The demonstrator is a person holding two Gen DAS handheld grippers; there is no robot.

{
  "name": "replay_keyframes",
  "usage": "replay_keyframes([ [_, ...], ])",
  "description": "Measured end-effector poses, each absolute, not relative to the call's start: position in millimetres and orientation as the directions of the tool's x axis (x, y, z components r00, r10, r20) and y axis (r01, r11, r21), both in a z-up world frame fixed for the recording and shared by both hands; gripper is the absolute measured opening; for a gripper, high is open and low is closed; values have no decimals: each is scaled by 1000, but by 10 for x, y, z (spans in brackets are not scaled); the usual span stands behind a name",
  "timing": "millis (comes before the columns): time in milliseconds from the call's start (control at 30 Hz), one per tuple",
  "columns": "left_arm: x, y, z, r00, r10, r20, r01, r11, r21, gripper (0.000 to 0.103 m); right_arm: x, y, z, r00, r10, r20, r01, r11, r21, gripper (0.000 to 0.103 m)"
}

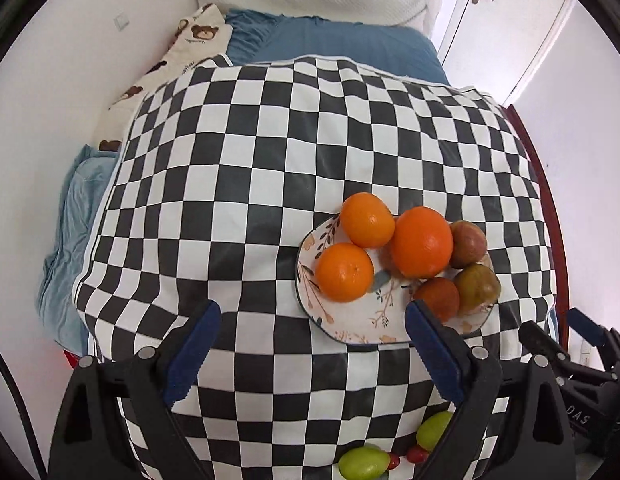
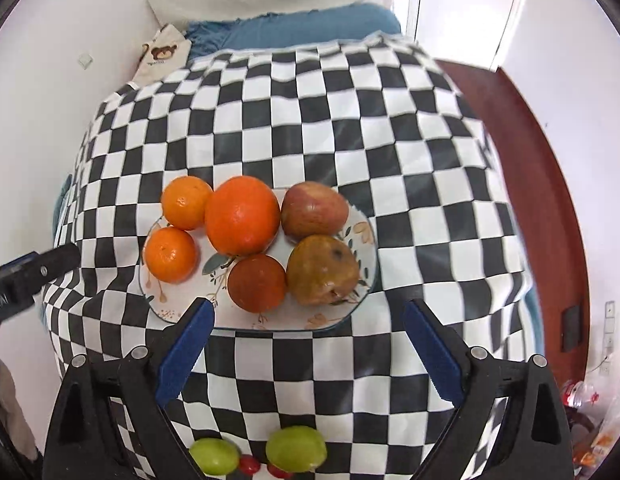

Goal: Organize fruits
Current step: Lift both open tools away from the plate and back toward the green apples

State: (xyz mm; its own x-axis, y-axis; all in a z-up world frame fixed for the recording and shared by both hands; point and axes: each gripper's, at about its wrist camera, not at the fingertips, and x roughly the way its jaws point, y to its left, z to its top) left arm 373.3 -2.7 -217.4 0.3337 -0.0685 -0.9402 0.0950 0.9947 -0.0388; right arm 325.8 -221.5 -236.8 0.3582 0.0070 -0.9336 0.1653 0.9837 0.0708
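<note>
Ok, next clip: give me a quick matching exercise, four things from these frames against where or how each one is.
Things:
1. large orange
2. green fruits
3. left gripper
4. brownish pear

Places or states:
A. on the checkered cloth, off the plate, near edge
B. open, nothing between the fingers
C. middle of the floral plate
D. plate's right side, in front of the apple

Pairs: 1-C, 2-A, 3-B, 4-D

White walls (image 1: 49, 80), white door (image 1: 506, 20), blue-sheeted bed (image 1: 342, 44).
</note>
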Motion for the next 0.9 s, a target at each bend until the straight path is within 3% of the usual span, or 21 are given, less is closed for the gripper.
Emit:
replay_keyframes([
  [567,2904,26,-1444,510,-87,-856,130,991,-24,94,2451,-2012,-1589,499,-4,-867,131,989,71,98],
  [900,2618,4,-1424,513,-101,-852,136,990,-35,94,2152,-2012,-1381,538,-6,-843,151,984,90,98],
])
